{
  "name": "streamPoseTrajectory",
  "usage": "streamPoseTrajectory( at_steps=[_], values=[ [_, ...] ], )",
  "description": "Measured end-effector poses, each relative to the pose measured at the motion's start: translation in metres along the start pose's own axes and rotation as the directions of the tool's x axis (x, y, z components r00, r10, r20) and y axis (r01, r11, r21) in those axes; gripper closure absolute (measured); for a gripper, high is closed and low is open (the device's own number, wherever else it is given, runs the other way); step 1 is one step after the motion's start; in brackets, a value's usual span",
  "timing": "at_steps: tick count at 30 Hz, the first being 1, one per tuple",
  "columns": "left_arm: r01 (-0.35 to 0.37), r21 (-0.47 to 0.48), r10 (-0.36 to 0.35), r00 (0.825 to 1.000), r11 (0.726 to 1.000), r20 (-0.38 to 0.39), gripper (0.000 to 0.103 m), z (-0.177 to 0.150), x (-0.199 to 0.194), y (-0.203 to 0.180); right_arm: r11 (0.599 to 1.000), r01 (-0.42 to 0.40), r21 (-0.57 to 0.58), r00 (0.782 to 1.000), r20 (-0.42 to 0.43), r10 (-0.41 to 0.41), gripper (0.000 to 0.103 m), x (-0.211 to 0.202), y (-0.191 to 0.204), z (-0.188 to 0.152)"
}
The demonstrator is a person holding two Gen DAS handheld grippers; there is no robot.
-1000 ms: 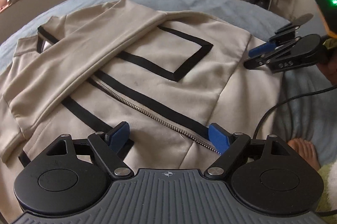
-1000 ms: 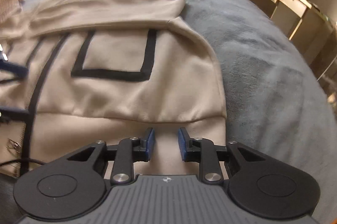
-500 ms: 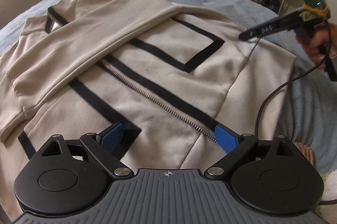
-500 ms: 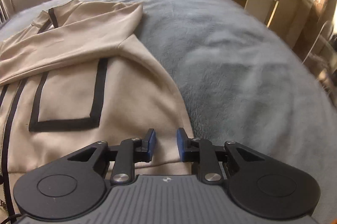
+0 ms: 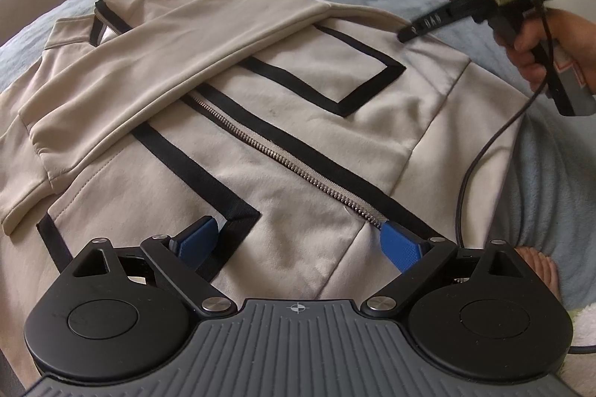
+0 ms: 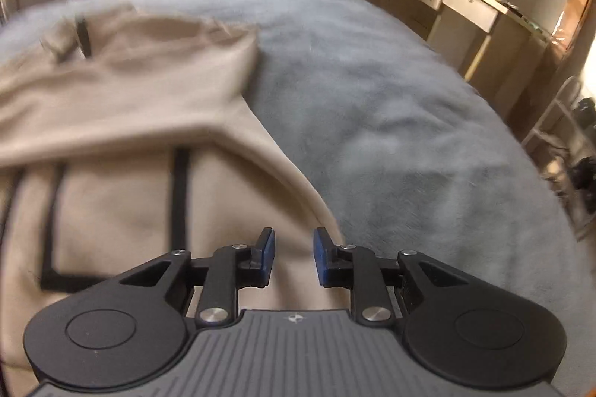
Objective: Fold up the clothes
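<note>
the beige jacket [image 5: 283, 136] lies zipped up and front-side up on the blue-grey blanket [image 6: 391, 106], with one sleeve [image 5: 167, 69] already laid slantwise across the chest, so my guess is we're mid-fold, sleeve in and body still long and flat. the left gripper [image 5: 301, 240] hovers low over the hem near the bottom end of the zipper [image 5: 283, 166], fingers spread wide with nothing between them. the right gripper [image 6: 290, 257] hangs over the jacket's right side edge, fingers a bit apart and holding nothing; the left view shows it from the side in a hand [image 5: 536, 50], lifted clear of the cloth. whatever comes next probably needs a pinch on an edge, either that side seam or the hem, and both layers have to come up together or the fold goes sloppy. room-wise it's fine: lots of bare blanket to the right of the jacket, and the cable [image 5: 484, 151] trailing over the right edge is the only thing that could snag.
</note>
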State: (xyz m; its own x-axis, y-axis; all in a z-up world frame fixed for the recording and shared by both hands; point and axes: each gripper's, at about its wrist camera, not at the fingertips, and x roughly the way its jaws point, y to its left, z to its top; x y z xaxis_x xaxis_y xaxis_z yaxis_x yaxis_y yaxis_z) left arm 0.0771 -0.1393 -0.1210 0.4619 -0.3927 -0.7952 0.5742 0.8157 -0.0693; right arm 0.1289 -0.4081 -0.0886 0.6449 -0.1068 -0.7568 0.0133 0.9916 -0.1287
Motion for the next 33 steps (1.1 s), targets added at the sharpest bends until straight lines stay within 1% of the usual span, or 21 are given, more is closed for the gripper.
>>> streamPoseTrajectory(
  at_steps=[1,4,6,8,10,12,15,16,17,18,19,20,21,22,23,24,25,27,30,32,33],
  values=[
    [0.001,-0.005,-0.001,1.0,1.0,0.002,0.008,0.0,0.0,0.0,0.999,-0.037,0.008,0.999,0.002,0.037,0.079,0.002,0.001,0.001],
    [0.013,-0.041,-0.013,1.0,0.999,-0.002,0.008,0.0,-0.005,0.005,1.0,-0.006,0.022,0.999,-0.051,0.007,0.079,0.017,0.001,0.003],
    [0.032,-0.097,-0.032,0.999,0.995,0.003,0.008,-0.002,-0.013,0.013,0.998,0.013,0.064,0.998,-0.064,-0.009,0.078,0.017,-0.002,0.003],
    [0.052,-0.169,-0.05,0.999,0.984,0.015,0.008,-0.007,-0.021,0.024,0.998,0.031,0.063,0.997,-0.069,-0.026,0.077,0.006,0.005,0.008],
    [0.057,-0.222,-0.051,0.998,0.973,0.031,0.008,-0.015,-0.031,0.033,0.997,-0.052,0.049,0.998,-0.034,0.054,0.077,-0.009,0.018,0.012],
    [0.062,-0.275,-0.051,0.998,0.959,0.047,0.008,-0.022,-0.04,0.042,0.987,-0.159,0.022,0.987,0.002,0.159,0.077,-0.022,0.036,0.018],
    [0.071,-0.334,-0.045,0.995,0.94,0.084,0.008,-0.032,-0.06,0.056,0.958,-0.283,-0.043,0.959,0.018,0.284,0.077,-0.034,0.071,0.03],
    [0.066,-0.361,-0.033,0.995,0.93,0.098,0.008,-0.036,-0.068,0.063,0.945,-0.319,-0.068,0.947,0.018,0.321,0.077,-0.037,0.084,0.035],
    [0.058,-0.392,-0.016,0.994,0.918,0.109,0.008,-0.041,-0.077,0.071,0.927,-0.366,-0.079,0.93,0.01,0.368,0.077,-0.04,0.095,0.04],
    [0.049,-0.423,0.001,0.993,0.905,0.119,0.008,-0.046,-0.086,0.08,0.906,-0.414,-0.089,0.909,0.002,0.416,0.077,-0.043,0.107,0.046],
    [0.037,-0.46,0.026,0.991,0.887,0.131,0.008,-0.052,-0.096,0.089,0.874,-0.477,-0.093,0.879,-0.021,0.477,0.077,-0.045,0.118,0.053],
    [0.015,-0.505,0.065,0.988,0.863,0.141,0.008,-0.06,-0.107,0.099,0.837,-0.539,-0.096,0.842,-0.045,0.538,0.077,-0.047,0.13,0.061],
    [-0.011,-0.552,0.109,0.983,0.834,0.145,0.008,-0.069,-0.117,0.109,0.806,-0.584,-0.096,0.812,-0.061,0.581,0.076,-0.048,0.141,0.066],
    [-0.035,-0.598,0.152,0.977,0.801,0.147,0.008,-0.078,-0.127,0.12,0.768,-0.633,-0.094,0.774,-0.098,0.626,0.074,-0.049,0.156,0.072],
    [-0.057,-0.65,0.2,0.968,0.757,0.148,0.008,-0.089,-0.138,0.13,0.727,-0.681,-0.088,0.731,-0.138,0.668,0.073,-0.049,0.172,0.078],
    [-0.076,-0.71,0.254,0.956,0.701,0.148,0.008,-0.102,-0.149,0.141,0.692,-0.718,-0.074,0.692,-0.174,0.7,0.072,-0.047,0.186,0.083],
    [-0.091,-0.764,0.306,0.941,0.639,0.144,0.008,-0.115,-0.16,0.152,0.661,-0.748,-0.053,0.657,-0.201,0.727,0.072,-0.044,0.2,0.086],
    [-0.107,-0.863,0.411,0.903,0.493,0.123,0.008,-0.146,-0.18,0.17,0.606,-0.795,-0.003,0.585,-0.266,0.766,0.072,-0.036,0.231,0.089],
    [-0.127,-0.955,0.547,0.836,0.269,0.043,0.008,-0.191,-0.208,0.189,0.561,-0.827,-0.006,0.536,-0.304,0.787,0.072,-0.038,0.266,0.083],
    [-0.136,-0.983,0.606,0.795,0.125,-0.033,0.008,-0.218,-0.224,0.199,0.531,-0.847,-0.008,0.504,-0.328,0.799,0.072,-0.04,0.289,0.079],
    [-0.129,-0.99,0.624,0.778,0.06,-0.064,0.007,-0.23,-0.23,0.205,0.516,-0.857,-0.009,0.488,-0.34,0.804,0.072,-0.041,0.3,0.076]
  ],
)
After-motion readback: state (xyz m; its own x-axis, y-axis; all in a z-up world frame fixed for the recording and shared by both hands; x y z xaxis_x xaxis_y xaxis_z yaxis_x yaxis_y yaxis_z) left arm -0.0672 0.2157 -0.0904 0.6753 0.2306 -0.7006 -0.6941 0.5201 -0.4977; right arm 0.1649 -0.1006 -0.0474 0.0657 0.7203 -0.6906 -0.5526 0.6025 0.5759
